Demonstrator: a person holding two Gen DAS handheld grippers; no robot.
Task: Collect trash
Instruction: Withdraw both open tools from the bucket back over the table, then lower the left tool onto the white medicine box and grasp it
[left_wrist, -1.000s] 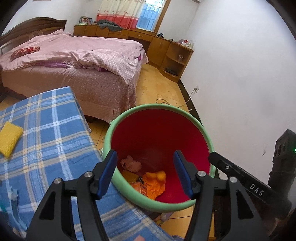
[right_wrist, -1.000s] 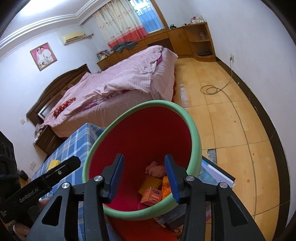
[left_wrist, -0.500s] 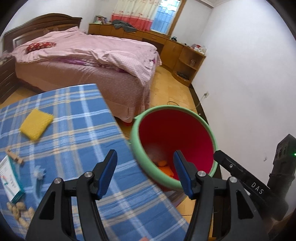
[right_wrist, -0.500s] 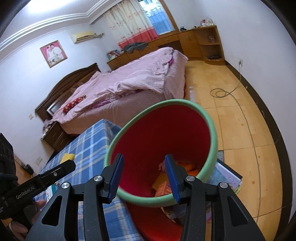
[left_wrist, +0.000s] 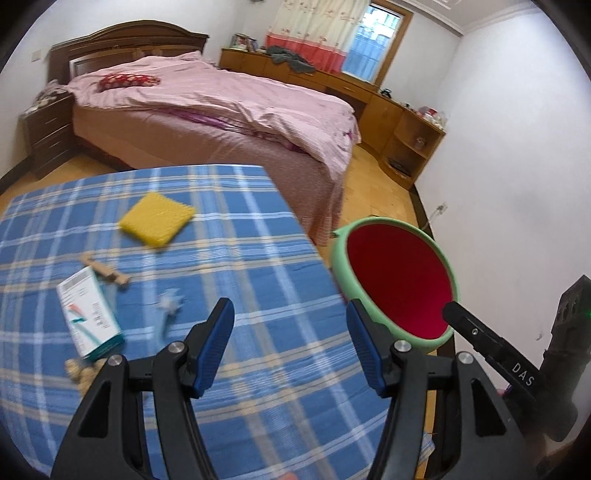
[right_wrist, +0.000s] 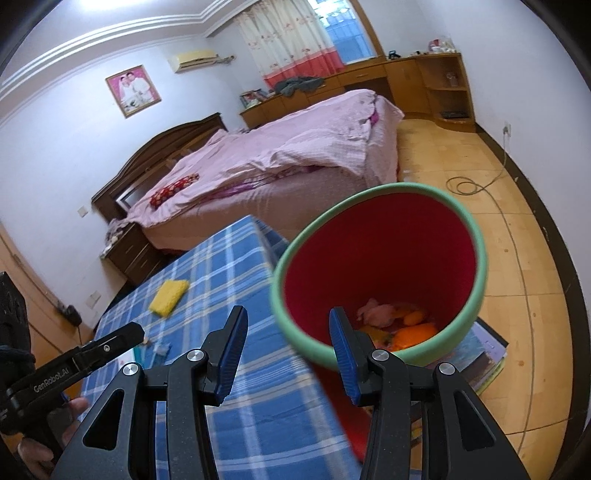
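Blue-checked cloth desk (left_wrist: 258, 229) carries white carton (left_wrist: 90, 314), long axis away, ahead-left of left hand-held gripper (left_wrist: 290, 347) | nearer than right hand-held gripper (right_wrist: 284, 350) | both spread, empty | scraps blurred, perhaps wrappers | red bin, green rim (right_wrist: 373, 195), right of desk.

Table (left_wrist: 258, 229), covered in a blue plaid cloth with white and yellow stripes. Lying directly on it:
- yellow sponge (left_wrist: 158, 218), flat, toward the far side;
- small wooden piece (left_wrist: 105, 272), lying flat, nearer than the sponge;
- white-and-teal carton (left_wrist: 89, 314), flat, its far end just beside the wooden piece;
- crumpled clear wrapper (left_wrist: 170, 303), right of the carton, apart from it;
- cluster of small tan lumps (left_wrist: 79, 371) at the carton's near end, too blurred to identify.

Wooden floor (right_wrist: 524, 229): stack of books (right_wrist: 484, 356) beside the table; thin cable (right_wrist: 465, 184) coiled further off.
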